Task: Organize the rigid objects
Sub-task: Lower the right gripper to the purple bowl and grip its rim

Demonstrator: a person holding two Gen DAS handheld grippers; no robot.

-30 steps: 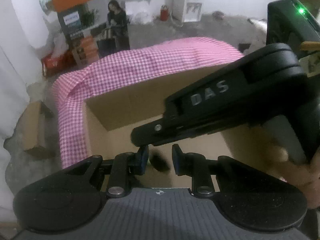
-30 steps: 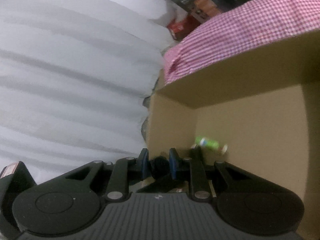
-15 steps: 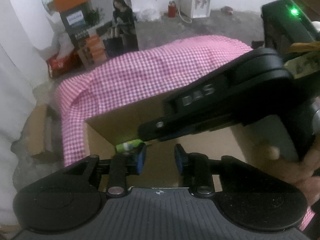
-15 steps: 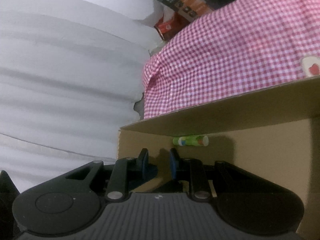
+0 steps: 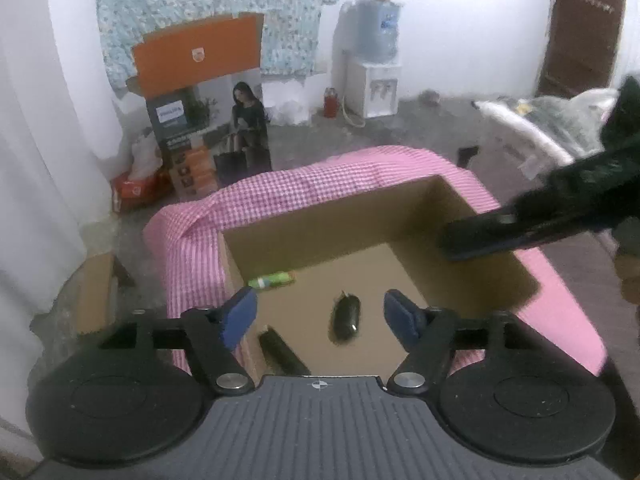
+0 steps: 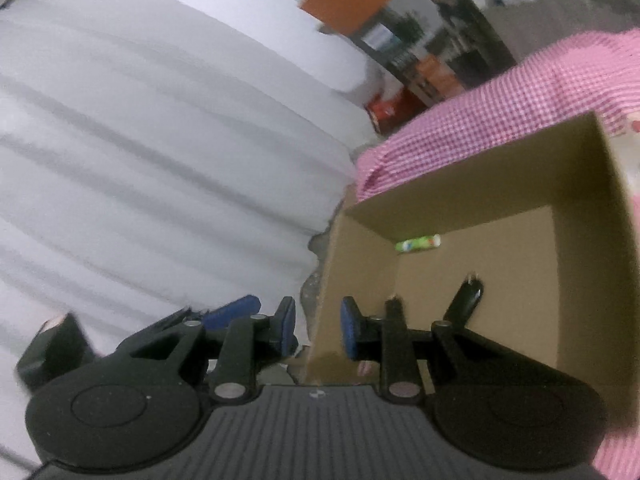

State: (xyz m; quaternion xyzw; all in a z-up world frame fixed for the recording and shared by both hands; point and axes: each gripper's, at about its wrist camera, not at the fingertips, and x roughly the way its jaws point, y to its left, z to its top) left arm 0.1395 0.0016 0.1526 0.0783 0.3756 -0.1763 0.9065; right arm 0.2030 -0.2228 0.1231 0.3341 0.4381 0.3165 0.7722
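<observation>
Left gripper (image 5: 320, 314) with blue pads opening wide, empty, above open brown cardboard box (image 5: 320, 228). Right gripper (image 6: 318, 326) slightly parted, also empty. On box floor: two dark oblong objects (image 5: 346, 316), farther back a green-and-white tube (image 5: 272, 281) against the far wall. Beyond, pink checked cloth (image 5: 304, 188).

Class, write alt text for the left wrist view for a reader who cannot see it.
The left gripper, its jaws opening with nothing between them, hangs over a cardboard box on a pink checked cloth. Inside lie a green tube and two dark objects.
</observation>
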